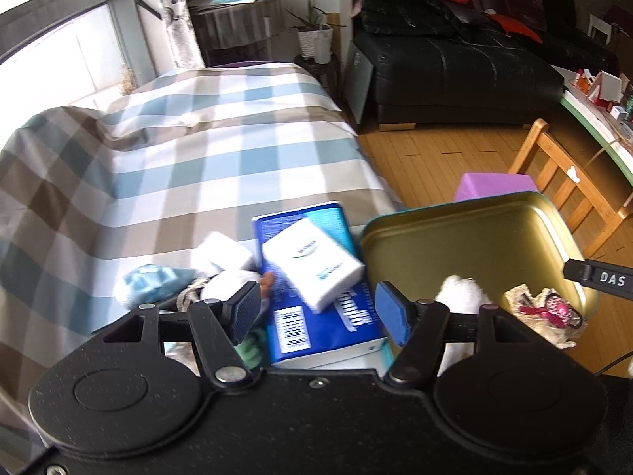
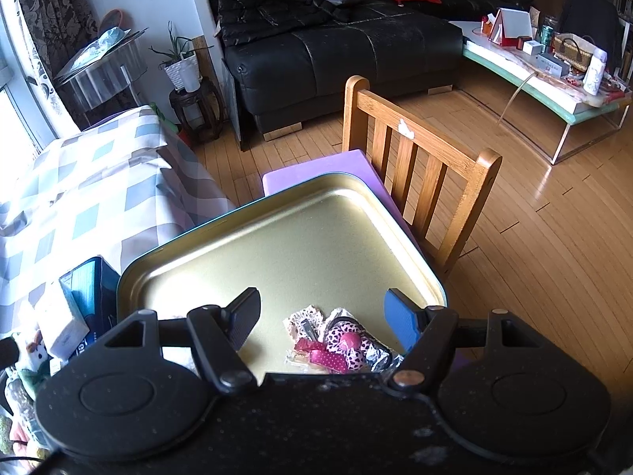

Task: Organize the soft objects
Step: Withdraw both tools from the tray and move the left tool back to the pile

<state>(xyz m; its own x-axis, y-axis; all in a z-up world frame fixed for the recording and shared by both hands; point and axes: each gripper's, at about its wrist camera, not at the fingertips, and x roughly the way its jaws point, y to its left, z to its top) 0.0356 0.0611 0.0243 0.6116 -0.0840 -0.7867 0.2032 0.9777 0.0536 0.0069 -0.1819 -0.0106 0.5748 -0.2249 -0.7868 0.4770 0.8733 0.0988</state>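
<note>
Left hand-held gripper point(image 1: 316, 310) spread, empty, above tissue packs point(image 1: 312, 263); right hand-held gripper point(image 2: 322, 316) spread over gold tin point(image 2: 277, 237).

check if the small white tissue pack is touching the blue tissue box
Touching. The left wrist view shows the white tissue pack lying tilted directly on top of the blue tissue box, with no gap between them.

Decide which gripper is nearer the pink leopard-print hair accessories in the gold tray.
Right. The right gripper hovers just above the hair accessories in the tray; the left gripper is off beside the tray, over the blue tissue pack.
</note>
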